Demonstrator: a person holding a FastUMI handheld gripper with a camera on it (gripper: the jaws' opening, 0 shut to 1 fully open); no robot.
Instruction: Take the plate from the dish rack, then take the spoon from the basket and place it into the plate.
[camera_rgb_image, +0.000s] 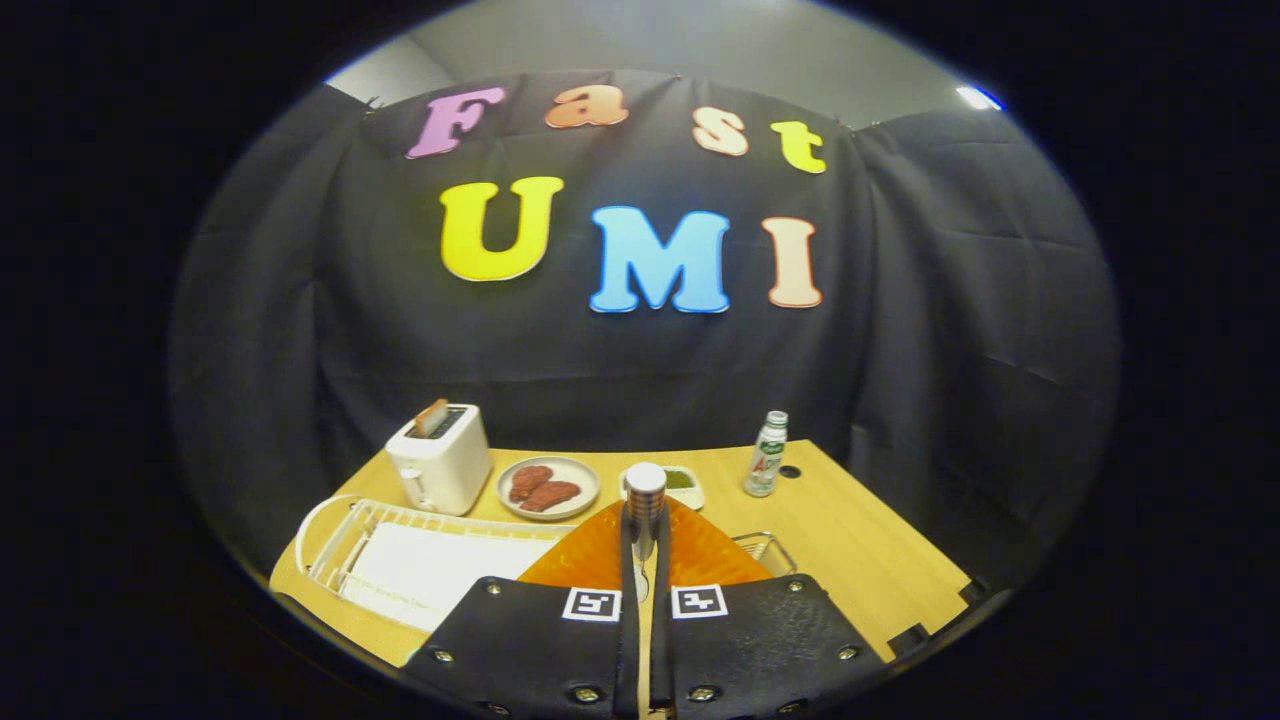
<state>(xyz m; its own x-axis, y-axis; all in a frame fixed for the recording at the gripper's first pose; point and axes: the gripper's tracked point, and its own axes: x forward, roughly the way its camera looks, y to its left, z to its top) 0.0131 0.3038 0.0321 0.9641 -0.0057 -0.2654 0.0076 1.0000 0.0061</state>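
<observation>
On the left of the worktop (850, 540) stands a white toaster (440, 462) with a slice in its slot, and in front of it lies the white dish rack (345, 530), its wire rim around a flat white tray; it looks empty, which fits the plate being already taken out. To the right of the toaster a small grey dish (548, 487) carries two reddish pieces of food. In the middle, the fingers (610, 640) stand narrow, almost together, and between them rises a thin handle with a silver rounded end, probably the spoon (645, 500), so I judge they press on it, held upright for carrying. Just beyond the fingers lies the orange plate (600, 560), partly covered by them, so the spoon seems to hang over it, ready for lowering. The spoon's bowl is hidden. Behind the spoon a small container (685, 482) with something green is half covered. A wire basket (768, 548) peeks beside the plate, mostly cut off. Further right stands a small bottle (767, 455).
</observation>
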